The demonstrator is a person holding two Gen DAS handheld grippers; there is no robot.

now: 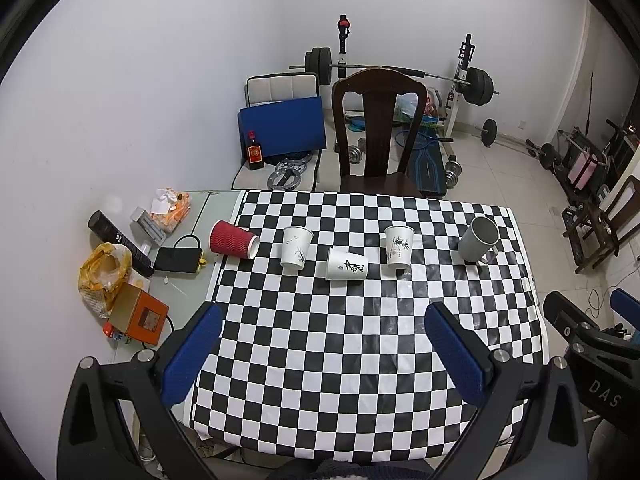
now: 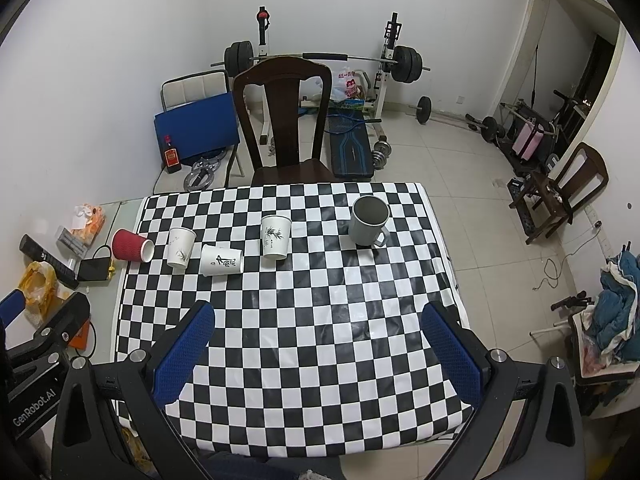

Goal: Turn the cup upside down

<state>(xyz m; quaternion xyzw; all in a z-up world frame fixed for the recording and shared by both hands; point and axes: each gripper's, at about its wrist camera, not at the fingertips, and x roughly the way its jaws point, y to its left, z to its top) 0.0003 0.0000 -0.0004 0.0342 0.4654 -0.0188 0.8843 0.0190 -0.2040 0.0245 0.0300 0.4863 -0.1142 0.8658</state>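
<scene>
On the checkered tablecloth [image 1: 360, 340] stand two upright white paper cups, one left [image 1: 295, 247] [image 2: 181, 247] and one right [image 1: 398, 246] [image 2: 275, 237]. A third white paper cup [image 1: 346, 264] [image 2: 222, 259] lies on its side between them. A red ribbed cup [image 1: 234, 239] [image 2: 132, 245] lies on its side at the left edge. A grey mug [image 1: 479, 239] [image 2: 369, 221] stands upright at the right. My left gripper [image 1: 324, 320] and right gripper [image 2: 318, 316] are open and empty, held above the table's near half.
A dark wooden chair [image 1: 378, 136] stands behind the table. Clutter lies on the table's bare left strip: an orange box [image 1: 138, 314], a yellow bag [image 1: 105, 274], a black tube [image 1: 120, 242], a black power bank [image 1: 178, 259]. Weight equipment [image 1: 400, 72] fills the floor behind.
</scene>
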